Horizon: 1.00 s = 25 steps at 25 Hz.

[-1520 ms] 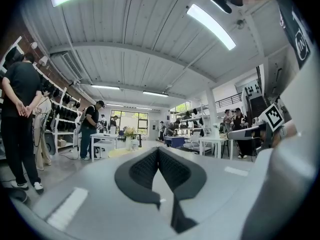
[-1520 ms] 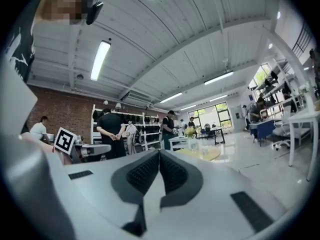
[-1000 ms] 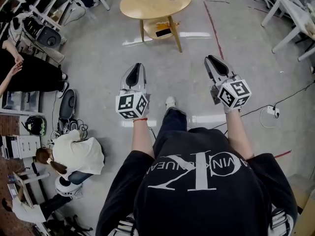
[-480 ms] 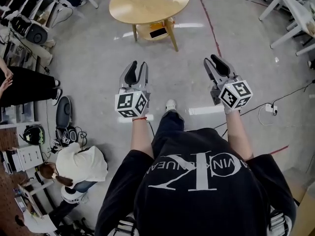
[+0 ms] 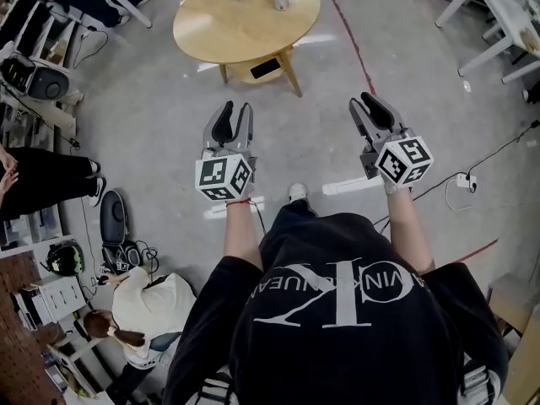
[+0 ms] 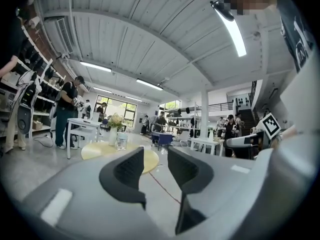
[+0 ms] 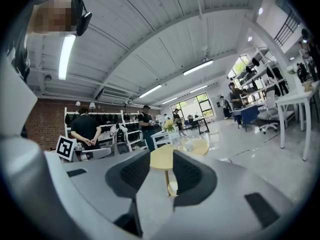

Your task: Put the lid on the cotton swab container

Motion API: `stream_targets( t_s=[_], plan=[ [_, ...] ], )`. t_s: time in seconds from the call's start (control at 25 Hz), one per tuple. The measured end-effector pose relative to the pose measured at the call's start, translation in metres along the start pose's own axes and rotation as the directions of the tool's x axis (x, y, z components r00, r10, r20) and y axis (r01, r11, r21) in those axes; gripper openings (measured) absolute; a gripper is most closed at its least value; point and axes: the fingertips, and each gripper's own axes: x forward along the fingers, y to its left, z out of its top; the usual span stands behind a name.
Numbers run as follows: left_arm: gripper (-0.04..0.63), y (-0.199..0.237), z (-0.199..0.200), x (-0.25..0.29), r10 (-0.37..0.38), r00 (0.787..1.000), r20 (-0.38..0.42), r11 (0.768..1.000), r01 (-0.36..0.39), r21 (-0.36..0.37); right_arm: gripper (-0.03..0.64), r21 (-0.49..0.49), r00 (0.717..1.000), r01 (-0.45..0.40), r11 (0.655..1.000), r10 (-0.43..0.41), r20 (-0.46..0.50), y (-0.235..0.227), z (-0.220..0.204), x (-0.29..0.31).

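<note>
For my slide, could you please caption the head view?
Left gripper and right gripper, jaws just opened, empty, face round table.

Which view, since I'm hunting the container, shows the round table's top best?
Head view: it looks down on the round table, its top open to view. Both gripper views see it nearly edge-on and distant, top barely showing.

Grey glossy floor (image 5: 152,116), red line (image 5: 350,36) across it. Round wooden desk (image 5: 245,24) ahead (lower shelf (image 5: 268,64) beneath). Shelving (image 5: 34,24) left, white desks (image 5: 498,15) right. Ribbed white ceiling (image 6: 140,29), strip lights (image 6: 232,29) on; brick wall (image 7: 42,121), large windows (image 6: 116,111).
</note>
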Motion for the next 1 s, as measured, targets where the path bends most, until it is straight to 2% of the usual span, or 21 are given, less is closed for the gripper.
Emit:
stream_targets(
  t_s=[0.48, 0.8, 1.0],
  plan=[
    [0.135, 0.065, 0.015, 0.046, -0.012, 1.000, 0.028, 1.000, 0.012, -0.004, 0.106, -0.024, 0.999, 0.005, 1.000, -0.004, 0.033, -0.001, 0.016, 0.075],
    [0.135, 0.062, 0.005, 0.083, -0.062, 0.998, -0.001, 0.998, 0.062, -0.016, 0.104, -0.002, 1.000, 0.031, 1.000, -0.031, 0.003, -0.026, 0.011, 0.089],
    [0.135, 0.064, -0.007, 0.105, -0.056, 0.998, -0.016, 0.998, 0.056, -0.002, 0.106, 0.010, 1.000, 0.015, 1.000, -0.015, -0.008, -0.054, -0.001, 0.107]
  ],
)
